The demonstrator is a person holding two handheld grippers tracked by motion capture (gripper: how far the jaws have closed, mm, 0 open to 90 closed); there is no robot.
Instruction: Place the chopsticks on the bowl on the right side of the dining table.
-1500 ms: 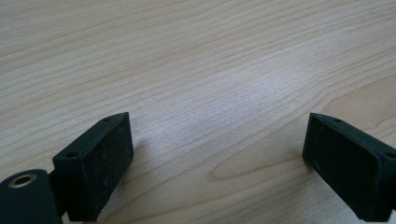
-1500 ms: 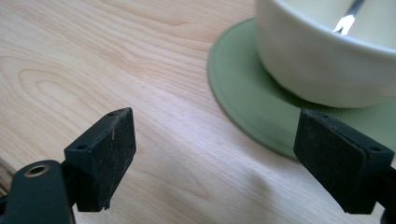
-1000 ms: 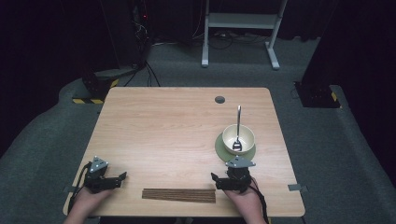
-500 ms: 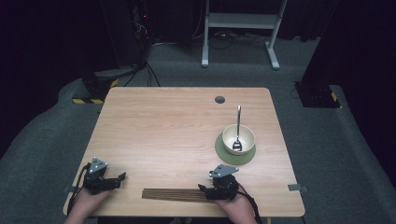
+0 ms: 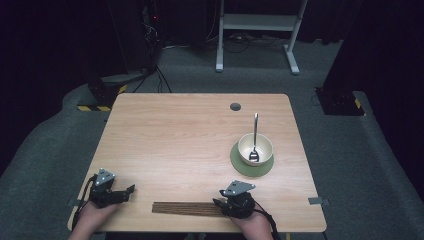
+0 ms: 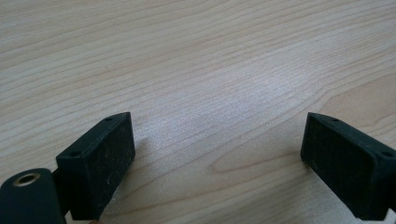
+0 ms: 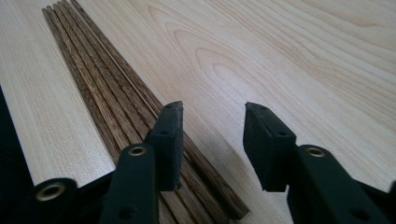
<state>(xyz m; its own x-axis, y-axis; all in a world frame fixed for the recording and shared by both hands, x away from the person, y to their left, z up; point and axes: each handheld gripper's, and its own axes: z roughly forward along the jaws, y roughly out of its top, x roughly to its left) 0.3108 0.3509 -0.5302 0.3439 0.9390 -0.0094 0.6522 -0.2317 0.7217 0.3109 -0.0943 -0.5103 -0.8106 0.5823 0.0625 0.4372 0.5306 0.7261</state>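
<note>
Item: row of dark wooden chopsticks (image 5: 187, 208), lying side by side along the near edge of the table (image 5: 180, 135), ends roughly flush. Right gripper (image 5: 220, 204): one second back it sat just below the bowl; half a second back it had slid toward the sticks; now it lies at their right end, turned leftward along them. In the right gripper view its jaws stand partly apart with nothing between them, the left jaw resting above the outermost chopsticks (image 7: 116, 107), the right jaw over bare wood, so no stick is gripped yet. Judgement: the approach is nearly complete, and a small sideways shift would be needed to straddle a stick before closing. Left gripper (image 5: 131, 190): unmoved across the three pictures, near the table's left front corner, jaws wide apart over bare tabletop, well clear of the sticks. Also present: cream bowl (image 5: 255, 148) on a green mat (image 5: 239, 162), holding a metal spoon (image 5: 254, 137), untouched, to the right and farther back.
</note>
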